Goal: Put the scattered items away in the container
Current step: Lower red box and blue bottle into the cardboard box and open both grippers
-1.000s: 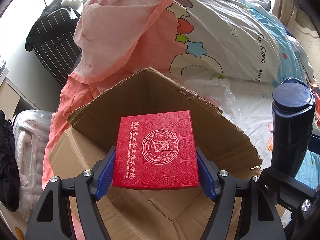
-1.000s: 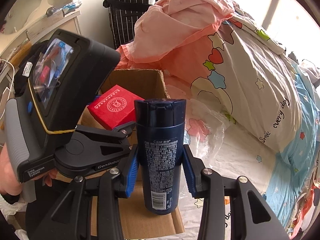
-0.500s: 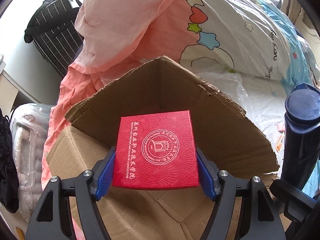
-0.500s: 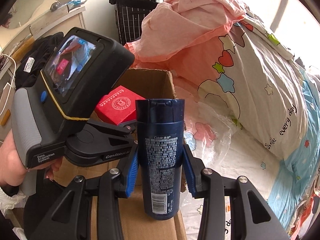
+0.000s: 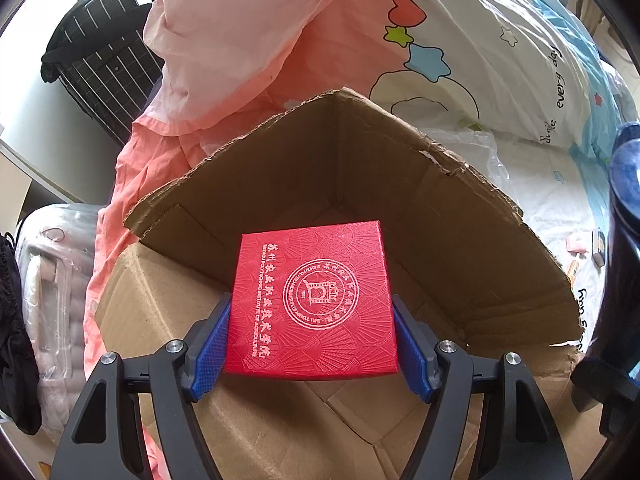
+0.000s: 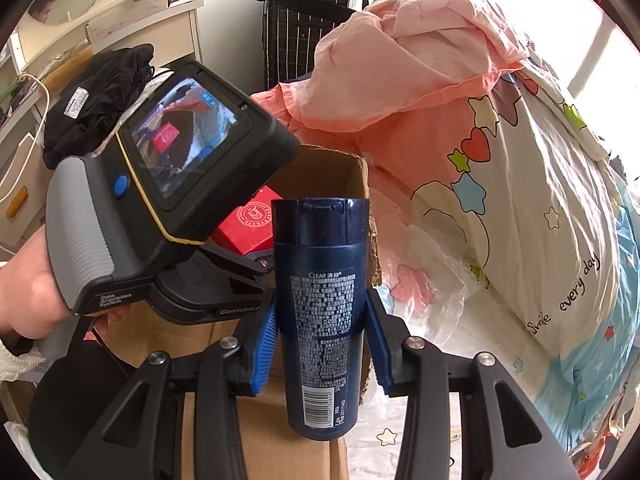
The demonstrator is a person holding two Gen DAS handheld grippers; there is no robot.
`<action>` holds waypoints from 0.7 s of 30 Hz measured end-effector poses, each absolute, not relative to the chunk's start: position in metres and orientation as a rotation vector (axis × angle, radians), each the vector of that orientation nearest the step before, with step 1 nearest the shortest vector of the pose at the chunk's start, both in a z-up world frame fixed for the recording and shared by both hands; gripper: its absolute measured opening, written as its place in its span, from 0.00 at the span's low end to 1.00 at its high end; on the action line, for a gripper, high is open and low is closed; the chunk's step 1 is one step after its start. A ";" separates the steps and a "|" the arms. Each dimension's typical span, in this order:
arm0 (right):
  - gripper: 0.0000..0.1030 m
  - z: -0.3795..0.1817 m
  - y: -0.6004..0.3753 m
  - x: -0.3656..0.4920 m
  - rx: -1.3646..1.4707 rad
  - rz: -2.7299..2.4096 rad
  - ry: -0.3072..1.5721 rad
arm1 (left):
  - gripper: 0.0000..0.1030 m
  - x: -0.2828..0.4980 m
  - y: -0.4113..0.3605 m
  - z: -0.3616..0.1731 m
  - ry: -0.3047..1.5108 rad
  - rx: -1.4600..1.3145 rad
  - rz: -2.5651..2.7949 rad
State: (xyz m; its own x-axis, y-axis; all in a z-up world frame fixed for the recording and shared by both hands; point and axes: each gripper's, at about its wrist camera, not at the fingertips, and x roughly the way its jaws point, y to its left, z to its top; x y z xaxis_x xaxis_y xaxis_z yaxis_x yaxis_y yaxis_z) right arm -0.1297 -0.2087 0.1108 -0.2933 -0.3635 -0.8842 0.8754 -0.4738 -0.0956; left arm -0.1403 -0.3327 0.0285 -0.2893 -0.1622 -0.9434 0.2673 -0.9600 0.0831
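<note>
My left gripper [image 5: 312, 344] is shut on a flat red gift box [image 5: 312, 300] with a printed seal, held over the open cardboard box [image 5: 460, 240]. The red box [image 6: 248, 224] also shows in the right wrist view, behind the left gripper's body [image 6: 180, 184]. My right gripper [image 6: 320, 332] is shut on an upright dark blue shampoo bottle [image 6: 322, 300], just right of the cardboard box's wall [image 6: 360, 184]. The bottle's cap [image 5: 626, 168] shows at the right edge of the left wrist view.
A pink sheet [image 5: 240, 60] and a white quilt with stars [image 5: 480, 48] are heaped behind the box. A clear plastic bag [image 6: 432, 280] lies to its right. A striped black suitcase [image 5: 104, 68] stands far left. Small items [image 5: 588, 256] lie on the bed.
The left gripper has moved the red box forward and lower over the cardboard box. The right gripper with the bottle has come closer to the box's right wall.
</note>
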 end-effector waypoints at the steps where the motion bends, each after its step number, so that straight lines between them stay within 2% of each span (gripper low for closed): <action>1: 0.37 0.111 -0.210 -0.130 1.068 -1.871 0.750 | 0.72 -0.142 -0.334 0.027 0.132 1.695 -2.317; 15: 0.37 0.100 -0.223 -0.126 1.028 -1.789 0.813 | 0.72 -0.147 -0.345 0.017 0.166 1.731 -2.299; 21: 0.37 0.101 -0.216 -0.131 1.011 -1.771 0.843 | 0.72 -0.145 -0.338 0.018 0.121 1.738 -2.325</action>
State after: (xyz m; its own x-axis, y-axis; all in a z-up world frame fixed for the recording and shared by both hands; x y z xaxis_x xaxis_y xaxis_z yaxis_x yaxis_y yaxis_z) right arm -0.1309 -0.2158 0.1007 -0.2592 -0.3667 -0.8935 0.9248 -0.3610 -0.1201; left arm -0.1446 -0.3381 0.0184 -0.2667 -0.1382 -0.9538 0.2360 -0.9689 0.0743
